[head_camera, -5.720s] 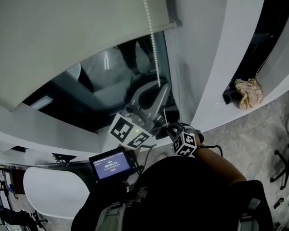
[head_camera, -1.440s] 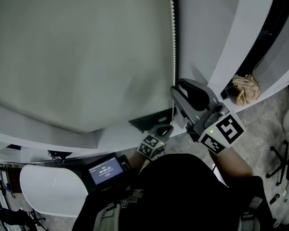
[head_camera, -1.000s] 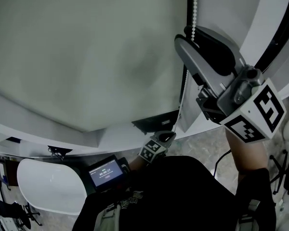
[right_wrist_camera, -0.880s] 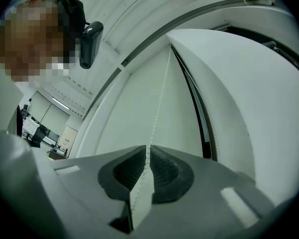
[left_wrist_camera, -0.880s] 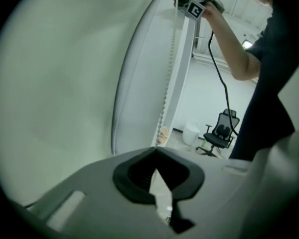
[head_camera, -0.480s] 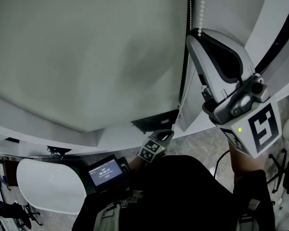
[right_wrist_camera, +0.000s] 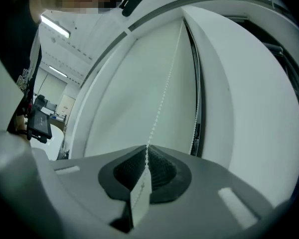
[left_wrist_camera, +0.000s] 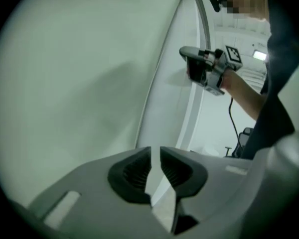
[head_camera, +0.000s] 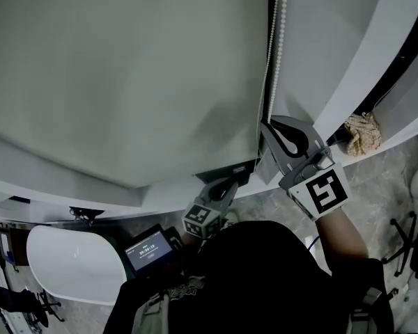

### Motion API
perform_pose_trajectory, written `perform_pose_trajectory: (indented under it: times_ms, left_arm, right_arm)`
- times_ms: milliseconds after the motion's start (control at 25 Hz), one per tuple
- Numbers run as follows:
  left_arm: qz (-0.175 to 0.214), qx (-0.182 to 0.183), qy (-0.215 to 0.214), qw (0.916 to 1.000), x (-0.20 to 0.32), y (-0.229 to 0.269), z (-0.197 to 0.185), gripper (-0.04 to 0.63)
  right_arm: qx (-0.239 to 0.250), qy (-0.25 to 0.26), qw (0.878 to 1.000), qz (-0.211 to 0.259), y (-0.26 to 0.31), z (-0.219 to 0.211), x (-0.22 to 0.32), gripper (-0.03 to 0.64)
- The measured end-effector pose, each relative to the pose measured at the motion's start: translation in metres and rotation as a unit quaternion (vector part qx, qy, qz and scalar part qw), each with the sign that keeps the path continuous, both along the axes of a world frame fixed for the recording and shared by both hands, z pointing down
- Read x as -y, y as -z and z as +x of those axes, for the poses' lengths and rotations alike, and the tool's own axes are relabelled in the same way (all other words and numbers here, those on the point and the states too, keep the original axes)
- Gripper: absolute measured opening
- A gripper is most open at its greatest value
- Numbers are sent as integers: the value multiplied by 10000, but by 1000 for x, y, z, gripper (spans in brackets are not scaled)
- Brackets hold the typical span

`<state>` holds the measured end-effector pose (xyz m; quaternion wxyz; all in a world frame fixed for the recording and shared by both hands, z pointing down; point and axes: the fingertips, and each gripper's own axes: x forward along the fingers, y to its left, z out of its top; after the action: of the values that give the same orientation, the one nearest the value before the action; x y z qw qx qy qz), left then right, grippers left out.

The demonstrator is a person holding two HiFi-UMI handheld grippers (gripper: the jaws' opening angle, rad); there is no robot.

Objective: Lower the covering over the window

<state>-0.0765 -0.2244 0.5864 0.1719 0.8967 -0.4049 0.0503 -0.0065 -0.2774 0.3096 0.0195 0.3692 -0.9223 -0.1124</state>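
Closest to me, my left claw (left_wrist_camera: 155, 151) has just been opening to a narrow slit with nothing in it. My right claw (right_wrist_camera: 146, 151) is pinched tight on the bead chain (right_wrist_camera: 162, 103), down by the blind's lower right corner. Past them, the roller blind (head_camera: 125, 68) hangs nearly all the way down, so I'd call the job mostly done. All that's left is a dark sliver of window (head_camera: 226, 171) under its bottom edge, just above the sill (head_camera: 70, 186), so probably another pull or two on that chain.
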Motion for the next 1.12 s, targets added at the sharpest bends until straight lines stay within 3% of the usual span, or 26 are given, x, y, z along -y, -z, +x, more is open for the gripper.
perform_pose_trajectory:
  times_ms: [160,360,560,720,880,1000,1120]
  left_arm:
    - [-4,-303,-22,9995,-1,21,8,57]
    - [-139,-162,123,9997,-4,3,8,54]
    - [-162,-239,325,9991,-17,9,21,49]
    - [-68,-380,525,9979,-29,23,37,49]
    - [-125,-541,1042,9930,-51,26,39,49]
    - [-450,-491,1317,9890,-76,18,46,49]
    - [-732,-321,1495,9855,-107,3,45,44]
  right_arm:
    - [103,73,9999,93,1,-2,1,12]
    - [184,104,9998,-70,-5,0,2,17]
    - [85,390,9977,-547,-41,-2,-14,18]
    - [-231,604,9905,-1215,-111,2,-36,57]
    - [-84,1073,9672,-2302,-183,12,-70,48]
    - [302,1500,9363,-3162,-219,14,-96,29]
    - [367,1966,9100,-3631,-242,6,-126,26]
